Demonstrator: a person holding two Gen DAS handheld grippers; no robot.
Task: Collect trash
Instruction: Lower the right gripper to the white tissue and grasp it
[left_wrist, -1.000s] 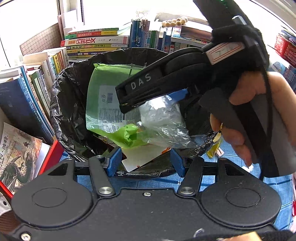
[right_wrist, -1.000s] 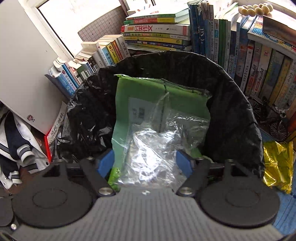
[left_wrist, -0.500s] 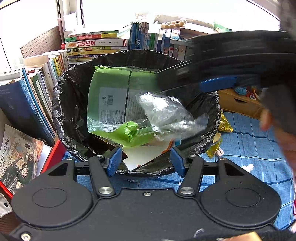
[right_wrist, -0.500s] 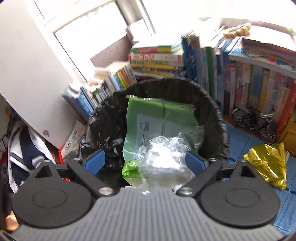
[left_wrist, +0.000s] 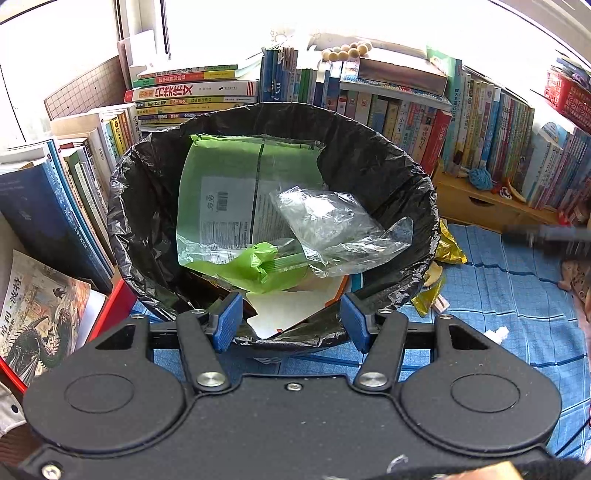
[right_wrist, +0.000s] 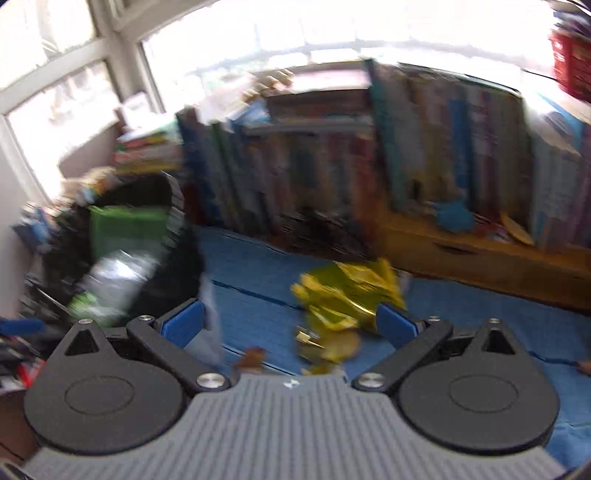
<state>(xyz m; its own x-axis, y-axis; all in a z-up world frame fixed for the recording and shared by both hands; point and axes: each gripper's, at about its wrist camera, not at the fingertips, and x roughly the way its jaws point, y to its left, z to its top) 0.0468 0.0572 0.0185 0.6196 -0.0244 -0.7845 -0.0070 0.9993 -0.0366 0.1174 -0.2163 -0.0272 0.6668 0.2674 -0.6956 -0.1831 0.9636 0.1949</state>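
Through my left wrist camera, my left gripper (left_wrist: 291, 321) hangs over the near rim of the trash bin (left_wrist: 402, 173), which is lined with a black bag. Its blue pads (left_wrist: 227, 322) stand partly apart, and nothing is pinched between them; the bin's rim and a white sheet of paper (left_wrist: 291, 308) lie behind the gap. Inside the bin a large green package (left_wrist: 221, 177) with a white printed label leans against the far wall. A crumpled clear plastic bag (left_wrist: 340, 232) lies on top of it, toward the right. Rows of books (left_wrist: 480, 122) surround the bin at the back and left. A crumpled gold wrapper (left_wrist: 448, 247) lies on the blue floor mat (left_wrist: 517, 288) just beside the bin's right side. A blurred dark shape (left_wrist: 546, 234) crosses the far right edge.

Through my right wrist camera, everything is smeared by motion. My right gripper (right_wrist: 291, 323) is opening, its jaws spread wide and empty. The gold wrapper (right_wrist: 343, 291) lies on the blue mat (right_wrist: 251, 266) ahead, between the pads and nearer the right one, not touched. The bin (right_wrist: 184, 251) sits off to the left, the green package (right_wrist: 125, 225) and clear plastic (right_wrist: 118, 273) showing in it. A low wooden shelf (right_wrist: 480, 254) runs along the right under the books.
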